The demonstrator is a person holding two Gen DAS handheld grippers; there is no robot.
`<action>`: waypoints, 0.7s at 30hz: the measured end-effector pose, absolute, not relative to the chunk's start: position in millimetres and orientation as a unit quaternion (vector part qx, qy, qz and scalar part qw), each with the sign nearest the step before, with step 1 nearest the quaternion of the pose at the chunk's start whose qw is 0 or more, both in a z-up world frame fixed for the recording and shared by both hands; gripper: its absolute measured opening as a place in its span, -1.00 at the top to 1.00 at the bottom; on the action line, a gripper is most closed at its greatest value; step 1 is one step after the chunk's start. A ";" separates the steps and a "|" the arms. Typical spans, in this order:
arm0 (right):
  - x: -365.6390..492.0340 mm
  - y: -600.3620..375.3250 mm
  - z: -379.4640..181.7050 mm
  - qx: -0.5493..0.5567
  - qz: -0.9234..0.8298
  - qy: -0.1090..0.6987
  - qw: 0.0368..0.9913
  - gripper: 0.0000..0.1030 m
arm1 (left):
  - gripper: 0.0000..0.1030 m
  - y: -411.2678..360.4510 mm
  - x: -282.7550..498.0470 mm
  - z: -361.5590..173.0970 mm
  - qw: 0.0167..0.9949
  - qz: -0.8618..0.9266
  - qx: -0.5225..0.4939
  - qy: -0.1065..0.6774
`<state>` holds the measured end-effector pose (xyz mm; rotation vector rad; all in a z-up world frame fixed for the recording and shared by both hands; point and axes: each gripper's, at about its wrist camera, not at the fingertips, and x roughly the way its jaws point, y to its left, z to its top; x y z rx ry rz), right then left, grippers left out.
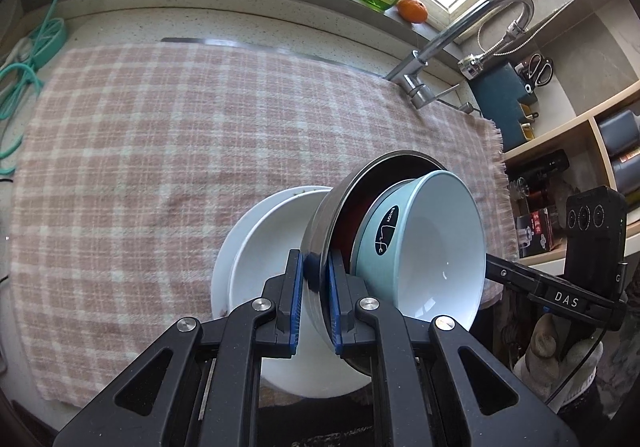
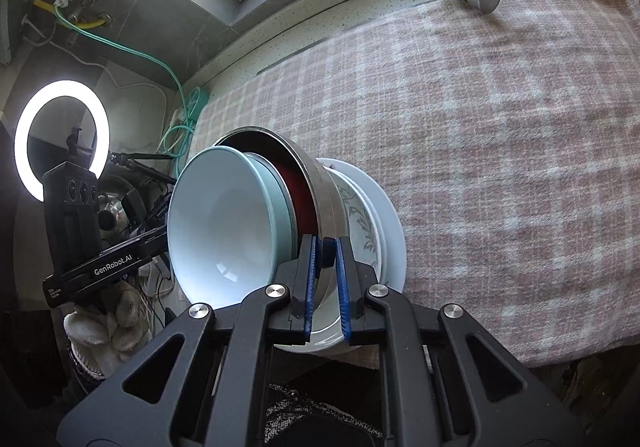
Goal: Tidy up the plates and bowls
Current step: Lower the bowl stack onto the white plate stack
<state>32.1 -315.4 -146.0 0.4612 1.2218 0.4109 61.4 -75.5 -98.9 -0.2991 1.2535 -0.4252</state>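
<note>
Left wrist view shows the left gripper pinched tight on the rim of the steel bowl. A light blue bowl sits nested inside it, and a white plate is under the stack. The whole stack is tilted up on its side over the checked cloth on the table. The right gripper is also squeezed shut on the steel bowl's rim, on the other side. So both hands carry the stack together.

I think the step in hand is moving the stack to its spot. Next, both hands need to tip it flat and set it down softly on the cloth, then let go at the same time. If one side lets go first, the blue bowl could slide out.

Both grippers point steeply down at the table. A gloved hand holds the left one. It is hard to tell if the plate is gripped too or just leaning.
</note>
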 end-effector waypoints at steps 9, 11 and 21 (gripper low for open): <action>23.2 -306.4 -161.9 0.214 0.186 0.584 0.761 0.78 | 0.81 -67.7 50.8 -113.1 0.766 -0.192 -0.143 0.597; 23.1 -304.7 -163.8 0.214 0.186 0.587 0.759 0.78 | 0.81 -65.3 48.8 -115.4 0.765 -0.190 -0.145 0.599; 26.2 -303.5 -166.9 0.215 0.189 0.587 0.757 0.78 | 0.81 -63.9 47.8 -118.8 0.765 -0.185 -0.145 0.599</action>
